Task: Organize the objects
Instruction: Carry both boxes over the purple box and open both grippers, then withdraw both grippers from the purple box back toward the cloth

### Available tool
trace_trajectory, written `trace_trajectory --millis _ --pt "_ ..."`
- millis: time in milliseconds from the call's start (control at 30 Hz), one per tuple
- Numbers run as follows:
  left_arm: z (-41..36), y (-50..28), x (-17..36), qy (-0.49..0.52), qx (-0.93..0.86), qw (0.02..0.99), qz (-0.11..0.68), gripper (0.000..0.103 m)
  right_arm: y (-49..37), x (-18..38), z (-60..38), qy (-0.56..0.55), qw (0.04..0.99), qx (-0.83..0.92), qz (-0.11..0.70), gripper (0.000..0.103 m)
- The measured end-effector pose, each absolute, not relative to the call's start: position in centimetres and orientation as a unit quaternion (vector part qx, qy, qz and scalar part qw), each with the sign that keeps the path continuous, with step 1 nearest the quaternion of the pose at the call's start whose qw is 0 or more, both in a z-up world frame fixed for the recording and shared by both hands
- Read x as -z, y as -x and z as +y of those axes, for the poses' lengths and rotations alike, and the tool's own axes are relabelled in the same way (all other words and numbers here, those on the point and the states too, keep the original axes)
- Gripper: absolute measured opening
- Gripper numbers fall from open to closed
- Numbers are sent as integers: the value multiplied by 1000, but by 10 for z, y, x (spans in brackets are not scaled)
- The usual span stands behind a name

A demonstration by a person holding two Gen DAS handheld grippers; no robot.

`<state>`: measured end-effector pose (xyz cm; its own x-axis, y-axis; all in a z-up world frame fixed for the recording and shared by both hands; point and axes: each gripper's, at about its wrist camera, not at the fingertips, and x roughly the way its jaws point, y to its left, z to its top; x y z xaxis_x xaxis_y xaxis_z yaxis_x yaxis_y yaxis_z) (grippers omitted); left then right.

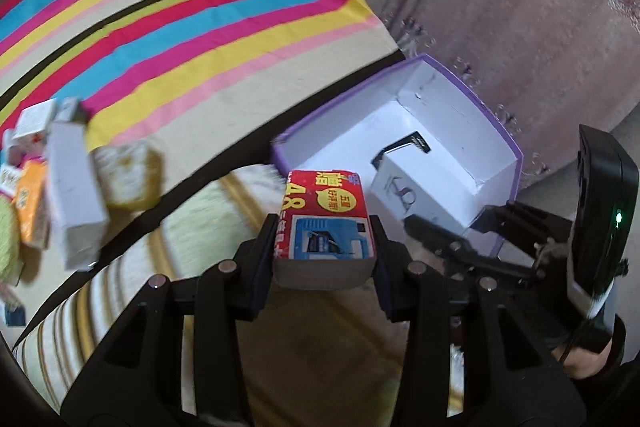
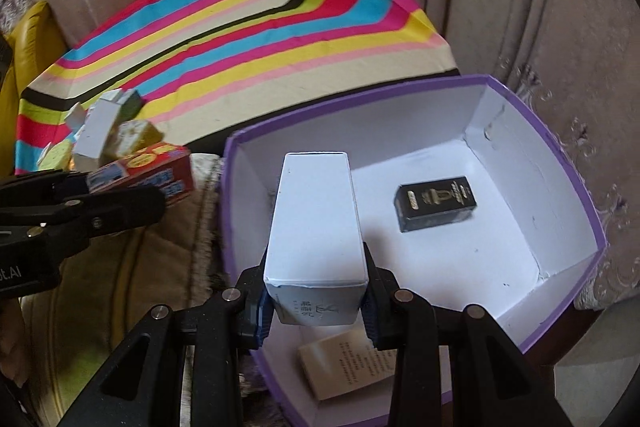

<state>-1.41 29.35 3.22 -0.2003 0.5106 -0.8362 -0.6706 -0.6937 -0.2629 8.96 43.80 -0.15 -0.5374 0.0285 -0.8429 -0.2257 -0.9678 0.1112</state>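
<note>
- Between the pads of the left hand-held gripper (image 1: 324,247) sits a red box (image 1: 326,223) with yellow and blue print, pinched at its two sides and held above a pale striped cushion (image 1: 120,287).
- Over the near part of the purple box (image 2: 576,167), the right hand-held gripper (image 2: 316,295) pinches a tall white box (image 2: 314,223) by its lower end, its far end pointing away from the camera.
- Inside the purple box (its inner walls and floor are white) a small black box (image 2: 436,203) with gold print lies flat on the floor, well apart from the white one.
- Below the right hand-held gripper, a cream box (image 2: 348,363) with small print lies near the front wall.
- To the left of the purple box, a loose cluster of small boxes (image 1: 80,179) (white, yellow, orange) rests at the edge of a striped cloth (image 1: 180,27) in red, blue, yellow and pink.
- Behind everything hangs a pale pink curtain (image 1: 500,7).
</note>
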Motion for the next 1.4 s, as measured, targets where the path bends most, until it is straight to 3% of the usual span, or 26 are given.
trace_trajectory --millis 300,400,500,933,1400 --pt "328 16 -25 513 -760 390 89 47 -95 9 458 479 99 -864 118 37" --pt "331 18 -21 521 -758 385 84 61 -96 9 463 477 108 -864 123 38" --pt "330 18 -21 522 -759 382 79 65 -96 11 465 480 109 -861 127 38" --pt "299 18 -28 518 -771 365 56 69 -92 1 450 478 97 -864 123 67" --pt "203 18 -39 494 -823 278 31 75 -81 -22 403 469 58 -877 86 78"
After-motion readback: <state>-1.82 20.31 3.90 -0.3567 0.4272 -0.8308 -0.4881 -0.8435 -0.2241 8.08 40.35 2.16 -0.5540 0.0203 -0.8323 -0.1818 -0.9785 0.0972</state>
